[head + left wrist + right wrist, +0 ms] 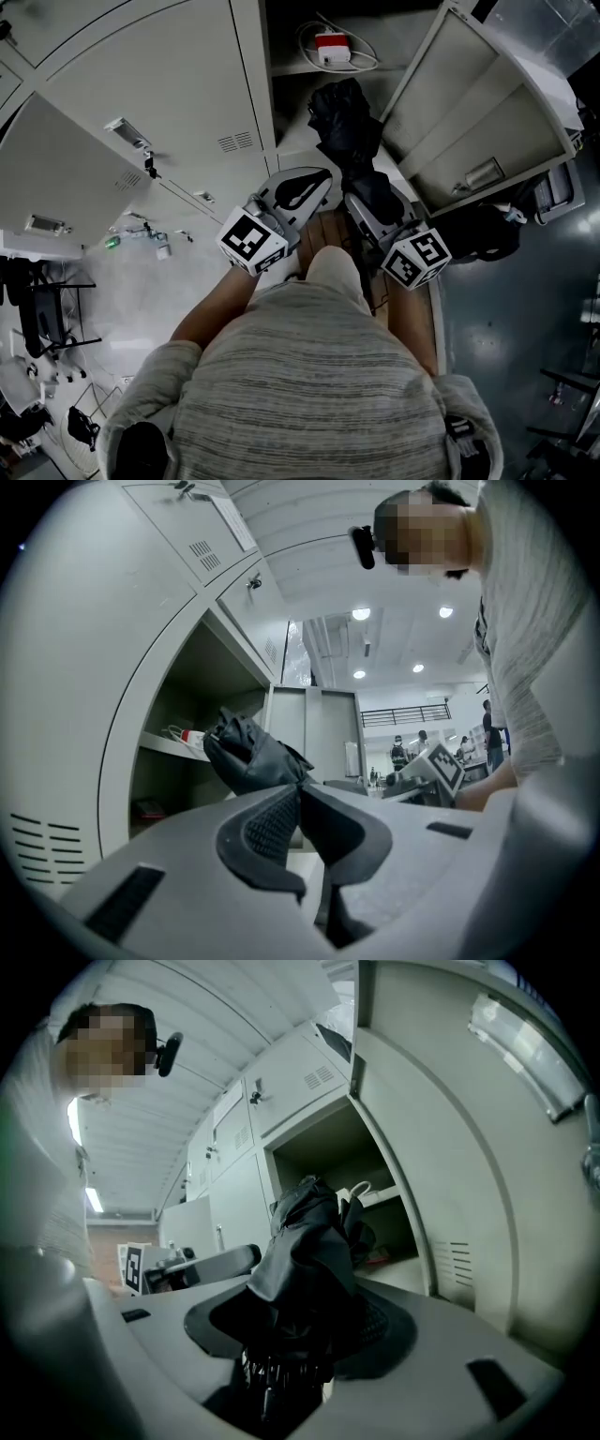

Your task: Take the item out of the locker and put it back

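A black folded umbrella (344, 127) stands up out of my right gripper (372, 199), whose jaws are shut on its lower end. In the right gripper view the umbrella (305, 1246) fills the gap between the pads, its top reaching toward the open locker compartment (337, 1162). My left gripper (296, 192) is beside it on the left, shut with nothing in it. In the left gripper view its pads (272, 827) meet, and the umbrella (246, 757) shows just beyond them in front of the locker.
The locker door (473, 103) hangs open on the right. On the shelf inside lies a red and white device (330, 47) with a white cable. Closed locker doors (159, 103) fill the left side. A wooden strip (328, 230) lies under the grippers.
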`<state>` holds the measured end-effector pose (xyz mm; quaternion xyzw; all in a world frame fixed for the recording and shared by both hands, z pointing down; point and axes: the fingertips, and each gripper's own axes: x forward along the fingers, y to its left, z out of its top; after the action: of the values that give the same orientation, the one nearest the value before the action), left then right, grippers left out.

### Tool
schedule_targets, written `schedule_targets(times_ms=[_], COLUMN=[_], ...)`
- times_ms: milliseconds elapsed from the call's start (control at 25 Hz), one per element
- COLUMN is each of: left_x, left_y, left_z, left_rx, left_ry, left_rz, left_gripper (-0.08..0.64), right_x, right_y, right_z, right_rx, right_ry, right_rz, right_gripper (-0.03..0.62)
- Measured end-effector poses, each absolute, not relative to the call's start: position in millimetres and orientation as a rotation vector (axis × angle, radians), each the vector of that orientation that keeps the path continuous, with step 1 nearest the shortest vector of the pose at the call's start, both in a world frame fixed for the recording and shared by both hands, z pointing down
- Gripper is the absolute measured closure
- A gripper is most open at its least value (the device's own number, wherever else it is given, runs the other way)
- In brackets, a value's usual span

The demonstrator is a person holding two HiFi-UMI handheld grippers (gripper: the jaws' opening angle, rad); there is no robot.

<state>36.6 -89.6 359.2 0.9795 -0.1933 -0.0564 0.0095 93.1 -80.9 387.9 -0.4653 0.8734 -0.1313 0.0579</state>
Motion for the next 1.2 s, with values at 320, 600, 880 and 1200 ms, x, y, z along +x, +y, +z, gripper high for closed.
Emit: schedule_targets(times_ms=[320,600,880,1200], left_x=[34,37,36,34], left_y=[-109,-133,-152,-169], left_z=[370,378,390,394], left_rx=[3.034,3.032,2.996,2.957], left_ry=[-0.653,-0.699,-0.743,-0.775], left_rz=[-0.202,-0.191,-0.178,-0.196], left_gripper=[0.541,0.541,0.541,0.541], right_x=[94,87,80,74], right_y=[-130,-175,-223,-248], right_z=[428,459,478,499], right_rx=[-1.525,-1.585,-1.64,-1.688], right_ry=[2.767,2.881,2.981,3.062], right_rz=[-0.459,-0.525,-0.569,-0.665], right_gripper=[0.359,0.358,0.358,0.354])
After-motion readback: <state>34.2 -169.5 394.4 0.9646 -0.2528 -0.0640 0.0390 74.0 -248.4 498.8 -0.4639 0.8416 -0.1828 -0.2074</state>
